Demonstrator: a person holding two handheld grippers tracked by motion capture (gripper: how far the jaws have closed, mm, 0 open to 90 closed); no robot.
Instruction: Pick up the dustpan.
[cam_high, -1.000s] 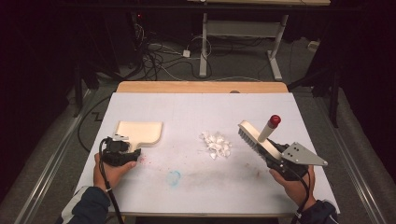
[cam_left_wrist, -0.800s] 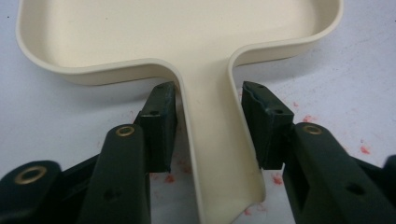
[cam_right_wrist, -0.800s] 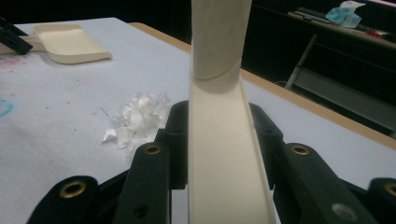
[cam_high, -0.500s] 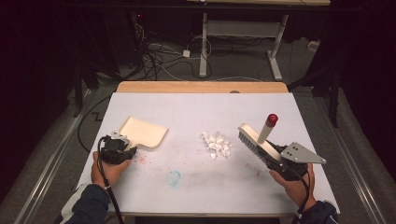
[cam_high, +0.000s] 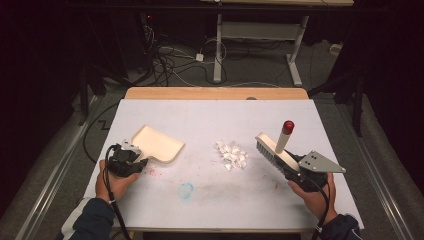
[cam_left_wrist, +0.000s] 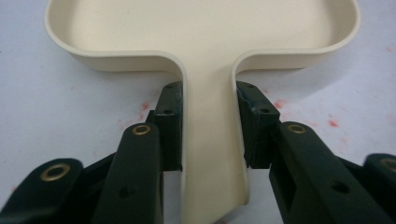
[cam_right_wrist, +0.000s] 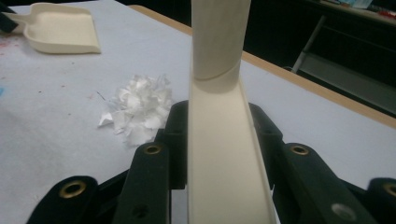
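The table (cam_high: 210, 107) carries one dustpan (cam_high: 159, 143), one pile of white paper scraps (cam_high: 231, 154) and one brush (cam_high: 272, 145), with two grippers at work. At the left, the left gripper (cam_high: 131, 156) pinches the dustpan's handle; in the left gripper view both pads (cam_left_wrist: 169, 123) press against the sides of the handle (cam_left_wrist: 210, 140), and the jaws have just been closing onto it. The pan lies on the table with its open edge toward the pile, well apart from it. At the centre, the scraps form a single heap on the white surface, between pan and brush. At the right, the right gripper (cam_high: 295, 167) is clamped on the brush's cream body (cam_right_wrist: 224, 154); the bristles face the pile, just beside it, and one red-capped handle (cam_high: 288, 126) stands up from the brush.
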